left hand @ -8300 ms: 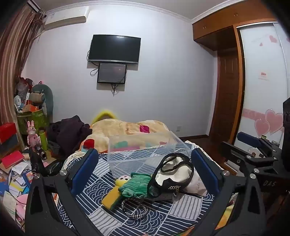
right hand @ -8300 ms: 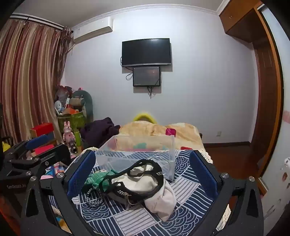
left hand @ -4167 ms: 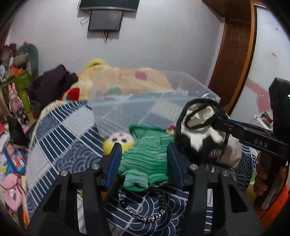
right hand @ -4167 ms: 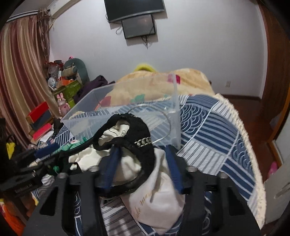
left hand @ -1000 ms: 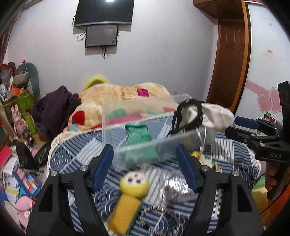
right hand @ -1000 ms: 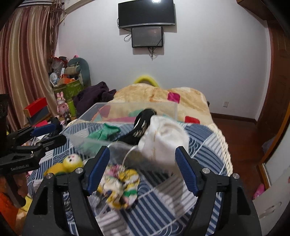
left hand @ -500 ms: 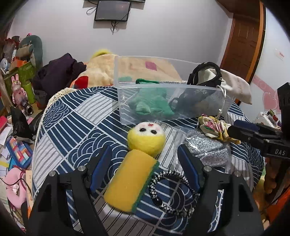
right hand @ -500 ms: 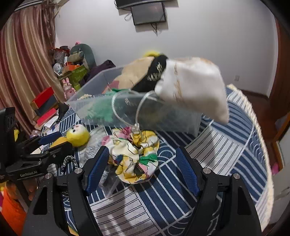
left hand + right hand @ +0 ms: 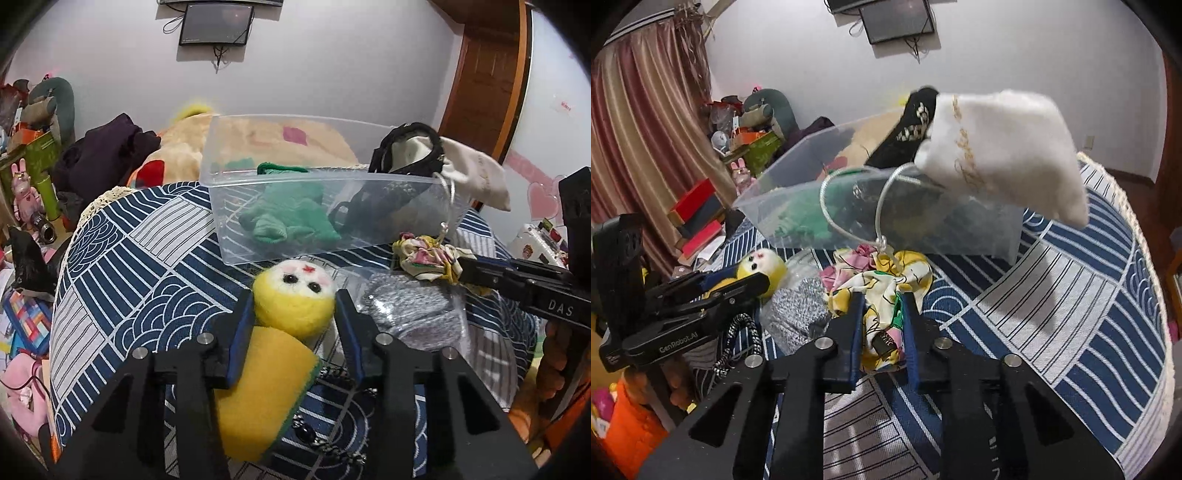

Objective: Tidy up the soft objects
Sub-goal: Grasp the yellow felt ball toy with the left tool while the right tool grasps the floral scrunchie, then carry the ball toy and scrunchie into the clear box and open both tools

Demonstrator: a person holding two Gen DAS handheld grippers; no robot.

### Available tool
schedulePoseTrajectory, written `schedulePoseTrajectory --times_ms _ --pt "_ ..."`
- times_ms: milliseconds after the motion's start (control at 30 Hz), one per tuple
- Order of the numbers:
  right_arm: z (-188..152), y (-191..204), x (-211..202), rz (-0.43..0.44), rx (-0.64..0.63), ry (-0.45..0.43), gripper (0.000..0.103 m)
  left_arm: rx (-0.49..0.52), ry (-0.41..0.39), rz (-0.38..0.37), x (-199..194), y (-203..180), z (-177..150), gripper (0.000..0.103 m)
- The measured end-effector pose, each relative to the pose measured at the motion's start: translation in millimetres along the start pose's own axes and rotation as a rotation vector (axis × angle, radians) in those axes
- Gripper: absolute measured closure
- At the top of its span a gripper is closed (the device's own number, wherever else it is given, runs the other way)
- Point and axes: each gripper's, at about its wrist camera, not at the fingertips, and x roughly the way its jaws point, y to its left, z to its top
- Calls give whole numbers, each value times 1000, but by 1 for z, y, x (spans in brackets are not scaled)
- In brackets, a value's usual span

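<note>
My left gripper (image 9: 293,308) is shut on a yellow plush doll (image 9: 293,301) with a white face, lying on the blue patterned bedspread (image 9: 122,258). My right gripper (image 9: 881,314) is shut on a floral cloth scrunchie (image 9: 882,284) just in front of the clear plastic bin (image 9: 258,236). The bin holds a green knit piece (image 9: 291,214) and a black-strapped item; a white pouch (image 9: 1001,151) hangs over its right rim. In the right wrist view the doll (image 9: 761,264) and left gripper show at the left.
A grey knit piece in clear wrap (image 9: 410,314) lies between the doll and scrunchie. A black-and-white braided cord (image 9: 738,339) lies near the front. Clutter, toys and boxes (image 9: 22,206) crowd the floor at left. A beige blanket (image 9: 184,155) lies behind the bin.
Both grippers moved down and forward and closed: the left onto the yellow doll, the right onto the floral scrunchie. Earlier the green piece and pouch went into the bin.
</note>
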Motion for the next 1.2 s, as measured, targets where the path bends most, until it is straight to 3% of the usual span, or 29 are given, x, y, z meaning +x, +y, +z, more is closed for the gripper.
schedulePoseTrajectory --times_ms 667,933,1200 --pt "19 28 -68 47 -74 -232 87 28 -159 -19 -58 -23 33 61" --pt "46 31 -59 23 -84 -285 87 16 -196 -9 -55 -18 60 60" --pt "70 29 -23 -14 -70 -234 87 3 -173 -8 -31 -10 85 61"
